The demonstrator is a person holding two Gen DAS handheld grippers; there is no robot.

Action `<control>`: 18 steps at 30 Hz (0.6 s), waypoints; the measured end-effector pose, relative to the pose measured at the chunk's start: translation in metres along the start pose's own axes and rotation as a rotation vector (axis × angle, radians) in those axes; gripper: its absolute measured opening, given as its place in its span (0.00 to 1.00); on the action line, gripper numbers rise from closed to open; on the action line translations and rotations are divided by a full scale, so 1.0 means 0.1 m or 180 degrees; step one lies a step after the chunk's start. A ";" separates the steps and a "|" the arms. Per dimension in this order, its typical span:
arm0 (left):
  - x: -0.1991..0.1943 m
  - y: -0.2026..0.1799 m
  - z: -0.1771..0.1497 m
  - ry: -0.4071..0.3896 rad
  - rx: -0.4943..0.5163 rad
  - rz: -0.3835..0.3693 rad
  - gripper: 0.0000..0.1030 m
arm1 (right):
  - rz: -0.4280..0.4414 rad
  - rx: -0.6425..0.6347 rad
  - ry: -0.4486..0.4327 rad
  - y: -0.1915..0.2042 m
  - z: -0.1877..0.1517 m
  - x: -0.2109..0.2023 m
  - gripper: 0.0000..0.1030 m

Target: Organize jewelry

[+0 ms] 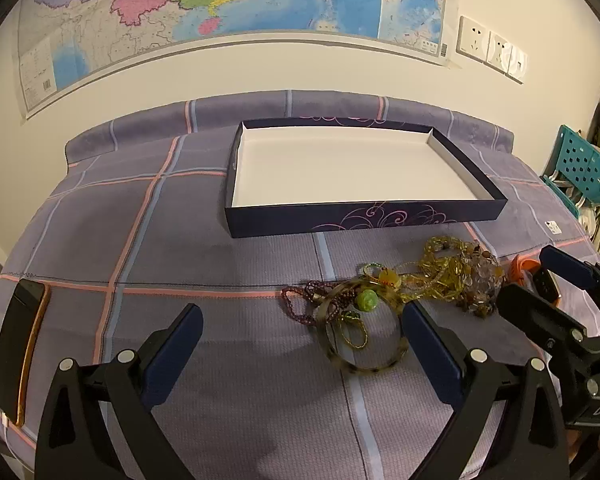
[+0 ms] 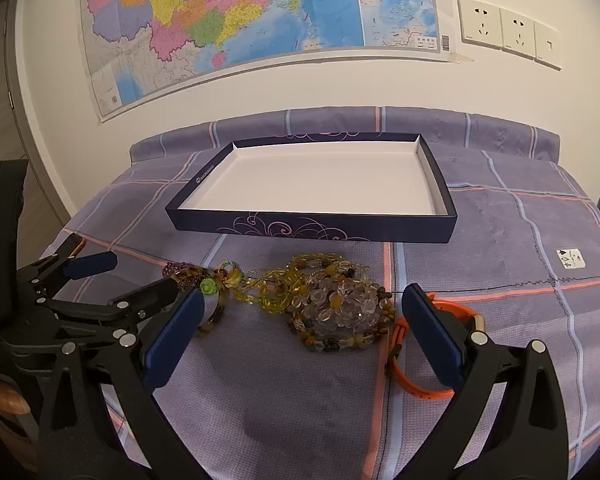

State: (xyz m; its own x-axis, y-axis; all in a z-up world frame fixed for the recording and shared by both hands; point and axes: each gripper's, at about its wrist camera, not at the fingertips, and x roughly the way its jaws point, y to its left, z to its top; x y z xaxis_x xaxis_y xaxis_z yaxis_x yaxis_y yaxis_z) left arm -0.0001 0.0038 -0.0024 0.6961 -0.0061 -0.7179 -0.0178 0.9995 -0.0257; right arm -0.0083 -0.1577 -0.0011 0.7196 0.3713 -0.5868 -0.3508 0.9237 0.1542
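Both hand-held grippers, left and right, are hovering with jaws apart, gripping nothing. The jewelry (a tangled heap) is lying just before the box.

Little here can actually be read. The right gripper carries pale letters on its black body, seemingly "UA", cut off at the frame edge. The wall map is covered in print too small to make out, with a barcode in its lower right corner. A small white sticker on the bedspread bears dark symbols, illegible. The box has a tiny pale logo line on its left wall, unreadable.
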 end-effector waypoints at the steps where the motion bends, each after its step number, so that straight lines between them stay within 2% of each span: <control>1: 0.00 0.00 0.00 0.0002 0.0003 -0.0002 0.93 | 0.0004 0.0015 -0.0008 -0.01 0.00 0.00 0.95; 18: 0.00 -0.01 0.01 -0.0012 -0.0002 0.0007 0.93 | 0.0037 0.0059 -0.0012 -0.01 0.01 -0.01 0.95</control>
State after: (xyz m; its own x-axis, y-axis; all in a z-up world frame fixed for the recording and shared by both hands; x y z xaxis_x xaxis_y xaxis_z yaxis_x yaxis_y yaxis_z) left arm 0.0003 0.0030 -0.0019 0.6988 -0.0036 -0.7153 -0.0198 0.9995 -0.0245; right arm -0.0077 -0.1587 0.0001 0.7178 0.3824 -0.5819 -0.3481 0.9208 0.1757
